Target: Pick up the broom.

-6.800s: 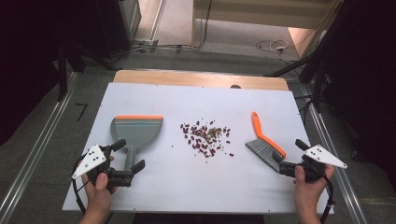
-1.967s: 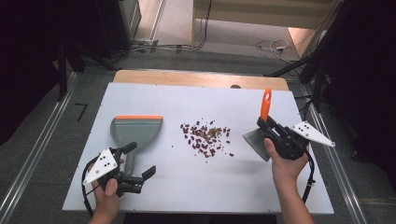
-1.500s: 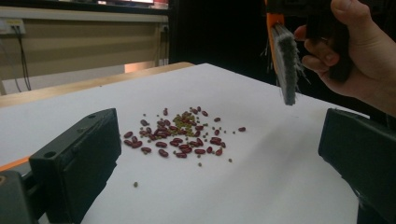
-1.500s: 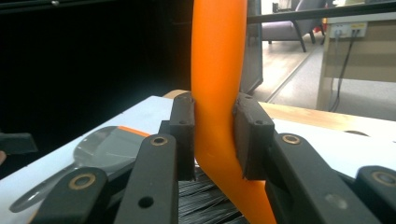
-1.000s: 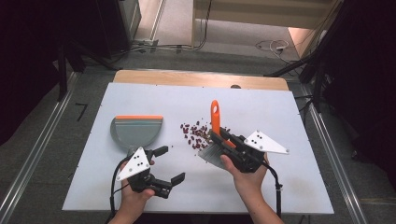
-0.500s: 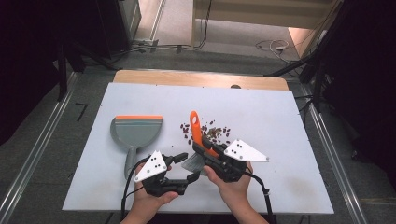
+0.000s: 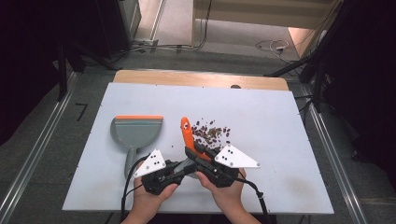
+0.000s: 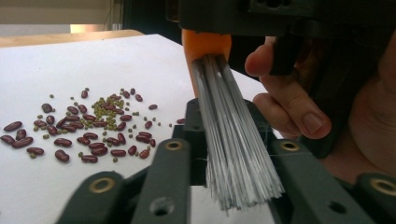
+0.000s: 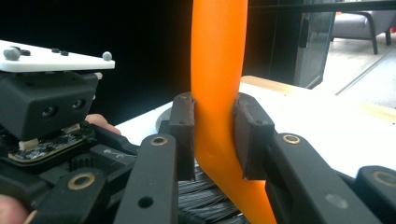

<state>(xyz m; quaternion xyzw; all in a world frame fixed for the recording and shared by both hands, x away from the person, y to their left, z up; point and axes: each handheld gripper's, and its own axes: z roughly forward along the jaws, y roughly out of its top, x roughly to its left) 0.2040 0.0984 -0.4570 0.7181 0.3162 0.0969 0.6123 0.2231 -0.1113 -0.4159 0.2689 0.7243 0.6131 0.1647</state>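
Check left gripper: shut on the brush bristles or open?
Shut on them: left gripper jaws have just closed, pads pinching the brush bristles.

Right gripper view: 2 black jaws clamped on an orange brush handle

The right gripper pressed its pads against both sides of the orange handle, which rose upright past the top edge. Black bristles lay below the jaws. At the left sat the left gripper with its white plate on top, a fingertip under it. Behind stretched the white table.
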